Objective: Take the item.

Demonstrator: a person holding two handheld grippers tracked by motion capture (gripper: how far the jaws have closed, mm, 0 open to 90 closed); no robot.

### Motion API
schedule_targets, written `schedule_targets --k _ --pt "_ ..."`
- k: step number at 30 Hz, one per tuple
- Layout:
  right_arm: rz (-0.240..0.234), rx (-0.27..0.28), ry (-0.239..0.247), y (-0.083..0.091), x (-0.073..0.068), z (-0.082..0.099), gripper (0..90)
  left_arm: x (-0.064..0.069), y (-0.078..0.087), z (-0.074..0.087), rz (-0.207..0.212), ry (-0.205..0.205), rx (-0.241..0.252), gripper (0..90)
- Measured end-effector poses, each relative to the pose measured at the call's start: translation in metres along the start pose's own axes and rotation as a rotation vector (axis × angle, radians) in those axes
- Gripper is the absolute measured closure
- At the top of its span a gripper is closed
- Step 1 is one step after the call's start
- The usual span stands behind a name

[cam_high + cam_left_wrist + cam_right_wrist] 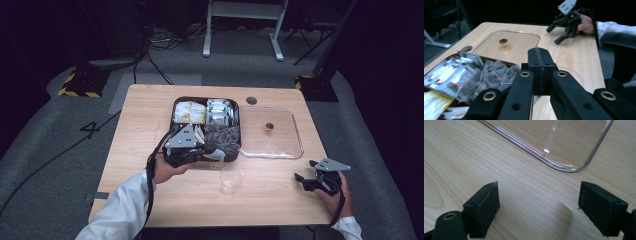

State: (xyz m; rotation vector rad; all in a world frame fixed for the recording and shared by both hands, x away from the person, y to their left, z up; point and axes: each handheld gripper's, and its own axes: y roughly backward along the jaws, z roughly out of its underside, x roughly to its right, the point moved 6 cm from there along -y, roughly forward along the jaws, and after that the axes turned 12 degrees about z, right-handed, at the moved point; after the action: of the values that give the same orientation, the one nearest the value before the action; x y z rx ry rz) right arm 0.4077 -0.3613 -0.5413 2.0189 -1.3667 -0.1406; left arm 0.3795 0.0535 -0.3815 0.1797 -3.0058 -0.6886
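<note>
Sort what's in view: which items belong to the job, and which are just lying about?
Job in hand: left tool, shut, at the compartment box; dark sachets; probably the clear cup beside it.
Lying about: clear lid; right tool, open, holding nothing; table grommet.

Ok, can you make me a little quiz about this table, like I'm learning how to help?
1. True or false: the right claw is open over bare wood.
2. Which stands nearest the person's edge of the table? A the clear cup, B the dark box of packets, C the clear tray.
3. What does the small round thing sit on?

Key: 1 true. 2 A. 3 the clear tray.
</note>
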Motion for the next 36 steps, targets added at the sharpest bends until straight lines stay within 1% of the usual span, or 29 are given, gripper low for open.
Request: schedule_targets --k 3,7,12,17,18,20,23,27,32,36 --pt "0.000 0.000 0.000 0.000 0.000 0.000 17.5 0.004 -0.006 -0.001 0.020 -0.009 -0.010 90.0" --pt "0.000 0.000 0.000 0.000 0.000 0.000 17.4 0.006 -0.015 -0.001 0.047 -0.003 -0.017 90.0" --pt "0.001 0.000 0.001 0.000 0.000 0.000 17.4 0.010 -0.029 0.003 0.086 0.002 -0.030 90.0" --pt "0.001 0.000 0.001 0.000 0.000 0.000 17.4 0.013 -0.043 0.007 0.108 -0.004 -0.057 90.0" --pt "0.001 0.000 0.001 0.000 0.000 0.000 17.4 0.013 -0.046 0.008 0.116 0.000 -0.060 90.0" --pt "0.002 0.001 0.001 0.000 0.000 0.000 17.4 0.013 -0.052 0.013 0.123 0.002 -0.079 90.0" --pt "0.002 0.001 0.001 0.000 0.000 0.000 17.4 0.013 -0.058 0.017 0.125 0.008 -0.092 90.0" --pt "0.002 0.001 0.001 0.000 0.000 0.000 17.4 0.014 -0.066 0.025 0.128 0.002 -0.127 90.0" --pt "0.002 0.001 0.001 0.000 0.000 0.000 17.4 0.015 -0.074 0.030 0.143 0.008 -0.151 90.0" --pt "0.003 0.001 0.001 0.000 0.000 0.000 17.4 0.016 -0.080 0.034 0.154 0.005 -0.176 90.0"
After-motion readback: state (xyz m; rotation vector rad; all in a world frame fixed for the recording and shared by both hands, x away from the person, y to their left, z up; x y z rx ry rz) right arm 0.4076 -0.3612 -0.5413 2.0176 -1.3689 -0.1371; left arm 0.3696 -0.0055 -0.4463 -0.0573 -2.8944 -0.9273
